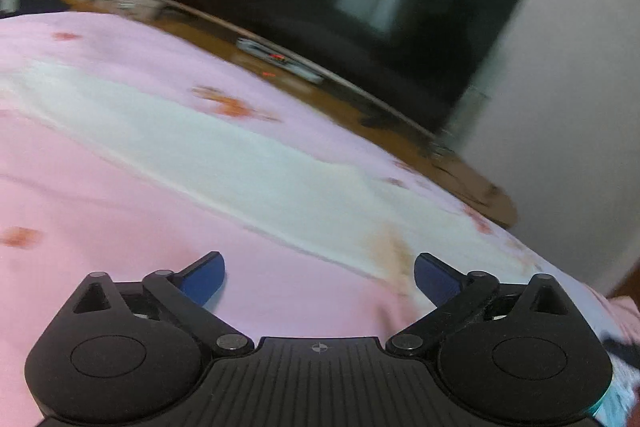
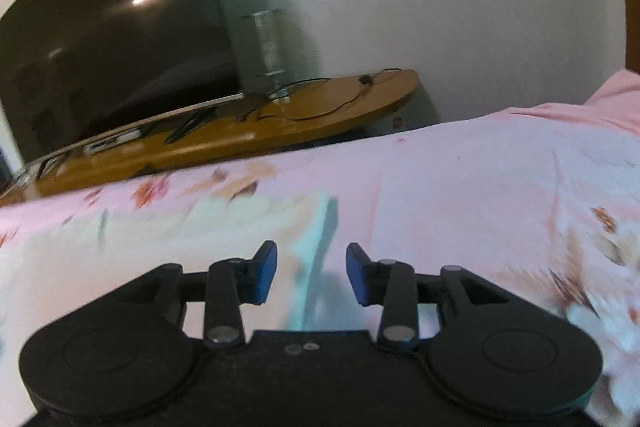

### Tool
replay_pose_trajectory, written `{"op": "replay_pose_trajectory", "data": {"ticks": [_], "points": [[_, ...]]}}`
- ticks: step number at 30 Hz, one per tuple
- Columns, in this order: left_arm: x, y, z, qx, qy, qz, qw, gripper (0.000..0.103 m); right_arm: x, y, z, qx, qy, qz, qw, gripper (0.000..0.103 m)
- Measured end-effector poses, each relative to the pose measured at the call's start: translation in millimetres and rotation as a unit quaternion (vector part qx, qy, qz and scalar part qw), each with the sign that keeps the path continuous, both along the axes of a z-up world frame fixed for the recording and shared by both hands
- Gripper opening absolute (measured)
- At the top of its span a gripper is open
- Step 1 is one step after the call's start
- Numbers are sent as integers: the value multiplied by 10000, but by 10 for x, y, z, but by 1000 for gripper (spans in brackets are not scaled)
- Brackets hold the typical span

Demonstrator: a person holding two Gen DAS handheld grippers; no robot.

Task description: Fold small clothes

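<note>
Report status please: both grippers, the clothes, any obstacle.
Left gripper open, empty. Right gripper open, empty. Both over pink floral bed sheet; no small garment clearly visible, views blurred. Nothing between jaws.

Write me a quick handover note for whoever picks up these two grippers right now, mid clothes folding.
Left gripper: open, holding nothing, above the pink floral bedsheet.
Right gripper: open, holding nothing, aimed at a pale mint cloth lying on the sheet; blur hides what garment it is.
Behind the bed: wooden TV stand and television.
Done: no finished fold can be seen.
Left: grasp the garment's edges, fold it, set it flat.
</note>
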State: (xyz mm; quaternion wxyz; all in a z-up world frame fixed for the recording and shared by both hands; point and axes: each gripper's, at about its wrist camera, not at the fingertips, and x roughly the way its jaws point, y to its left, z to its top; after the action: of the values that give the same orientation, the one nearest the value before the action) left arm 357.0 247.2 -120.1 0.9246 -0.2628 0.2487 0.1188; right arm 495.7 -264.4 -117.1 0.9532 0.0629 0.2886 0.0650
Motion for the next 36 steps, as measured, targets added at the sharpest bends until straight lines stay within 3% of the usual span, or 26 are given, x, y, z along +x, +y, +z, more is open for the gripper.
{"op": "replay_pose_trajectory", "data": {"ticks": [1,3,4,7,10,16,17,20,25,28,32,36], "points": [[-75,171,-14,-79,54,200,9998,84,-115,-9,3,4,51,4,10000,38],[-176,544,-82,-563,101,520,9970,51,-339,-45,-5,166,124,-23,9998,39],[-230,750,-129,-926,-14,693,9933,47,-423,-52,-10,231,182,-28,9996,39],[-328,1169,-214,-1490,-273,1308,9798,48,-617,-26,-19,327,300,-70,9990,39],[-366,1477,-370,-2249,-650,1698,9573,48,-754,-35,-22,523,380,-158,9978,39],[-198,1855,-426,-2647,-840,2068,9382,47,-748,-4,-1,501,467,-173,9975,40],[-151,1902,-417,-2582,-770,2085,9402,45,-743,-4,18,509,447,-180,9975,40],[157,1961,-259,-1763,2,1989,9640,2,-711,-48,74,572,380,-250,9973,40],[490,1557,261,-802,-354,1376,9866,2,-665,-95,148,571,279,-305,9975,40],[766,1066,612,-137,-601,617,9962,2,-672,-125,175,569,232,-358,9975,40],[1050,90,871,686,-606,-505,9945,2,-722,-185,168,608,268,-458,9967,40],[1285,-904,836,1402,-434,-1525,9774,2,-764,-223,162,627,324,-493,9963,40]]}}
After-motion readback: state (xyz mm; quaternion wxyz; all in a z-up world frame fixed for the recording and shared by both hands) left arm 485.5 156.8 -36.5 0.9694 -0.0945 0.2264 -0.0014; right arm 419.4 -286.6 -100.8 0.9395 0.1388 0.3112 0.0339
